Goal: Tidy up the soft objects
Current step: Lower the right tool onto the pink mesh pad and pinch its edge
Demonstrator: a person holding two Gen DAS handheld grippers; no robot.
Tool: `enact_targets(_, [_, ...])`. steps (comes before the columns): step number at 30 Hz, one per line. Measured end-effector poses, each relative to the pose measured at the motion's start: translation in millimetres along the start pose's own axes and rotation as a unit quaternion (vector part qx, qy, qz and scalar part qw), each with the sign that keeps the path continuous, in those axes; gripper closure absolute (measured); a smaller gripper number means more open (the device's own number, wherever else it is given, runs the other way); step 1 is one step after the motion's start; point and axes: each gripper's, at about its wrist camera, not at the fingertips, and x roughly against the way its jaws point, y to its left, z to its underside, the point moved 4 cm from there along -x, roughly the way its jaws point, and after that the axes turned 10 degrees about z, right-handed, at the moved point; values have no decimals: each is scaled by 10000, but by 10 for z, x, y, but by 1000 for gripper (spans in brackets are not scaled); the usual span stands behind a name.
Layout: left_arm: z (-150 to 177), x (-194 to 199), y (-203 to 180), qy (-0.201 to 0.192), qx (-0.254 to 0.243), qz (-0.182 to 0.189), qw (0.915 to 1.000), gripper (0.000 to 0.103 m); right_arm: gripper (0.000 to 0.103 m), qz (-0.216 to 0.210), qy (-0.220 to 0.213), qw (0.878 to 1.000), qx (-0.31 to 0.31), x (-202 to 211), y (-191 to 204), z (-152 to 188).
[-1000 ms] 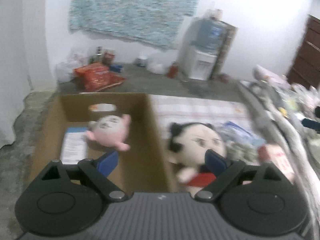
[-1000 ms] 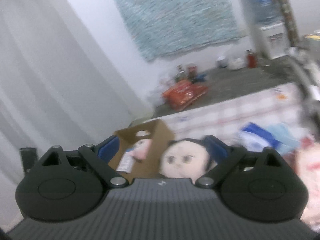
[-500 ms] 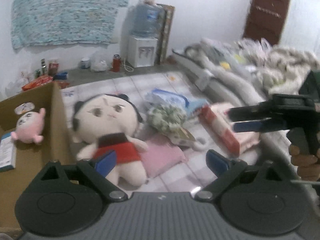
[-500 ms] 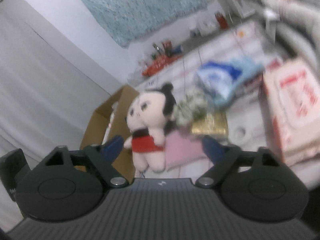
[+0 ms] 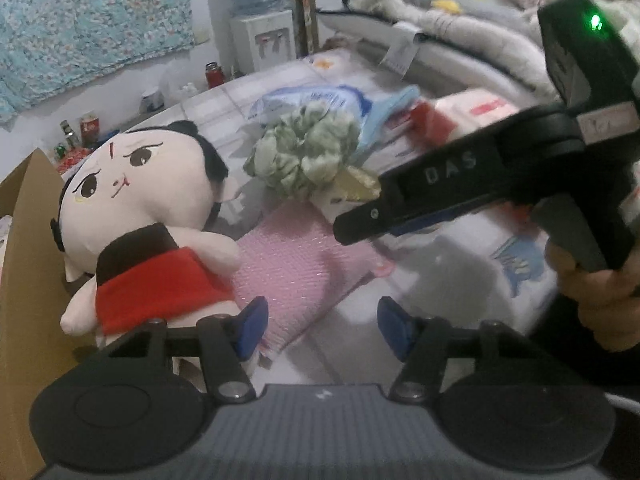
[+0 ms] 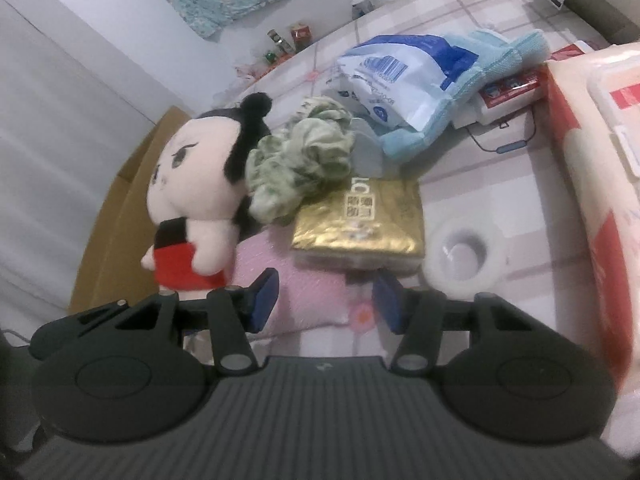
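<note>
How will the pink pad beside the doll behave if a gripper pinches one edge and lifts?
The pink pad looks thin, quilted and soft, so it would probably droop rather than stay flat. The doll and the gold packet seem to overlap its far edge, so they may drag or shift.

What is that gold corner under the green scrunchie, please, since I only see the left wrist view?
Observer: A flat gold packet; the scrunchie overlaps its far left corner.
Operator: Thank you. Is anything beside it?
Observer: Yes, a white tape roll lies just right of the packet.
Operator: And what are the right tongs over?
Observer: They are closing over the pink pouch, which sits between them; the pads do not seem to press it yet.
</note>
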Motion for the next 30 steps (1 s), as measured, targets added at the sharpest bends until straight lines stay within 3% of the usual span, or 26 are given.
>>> enact_targets(6, [23,-200,75,245,23,-159,9996,33,50,-334,293,9990,16,-209,13,27])
enact_targets(8, [40,-215,80,236,30,-147,9996,26,58,-462,437,9980,24,-209,49,73])
enact_targets(11, [68,-213,67,233,29,-157,9996,24,68,-527,613,9967,-5,-203,69,126])
enact_targets(18, [160,-110,13,269,141,128,9995,24,76,-729,705,9944,-286,3,2,229])
enact_targets(25, [326,106,-208,324,49,719,9969,24,75,-699,945,9910,-639,250,-268,393])
enact_targets(27, [336,179,-284,264,-160,739,9968,17,72,-575,959,9912,-712,298,-344,428])
enact_targets(30, [272,212,-376,143,-643,612,9959,9,56,-414,801,9927,-800,408,-460,457])
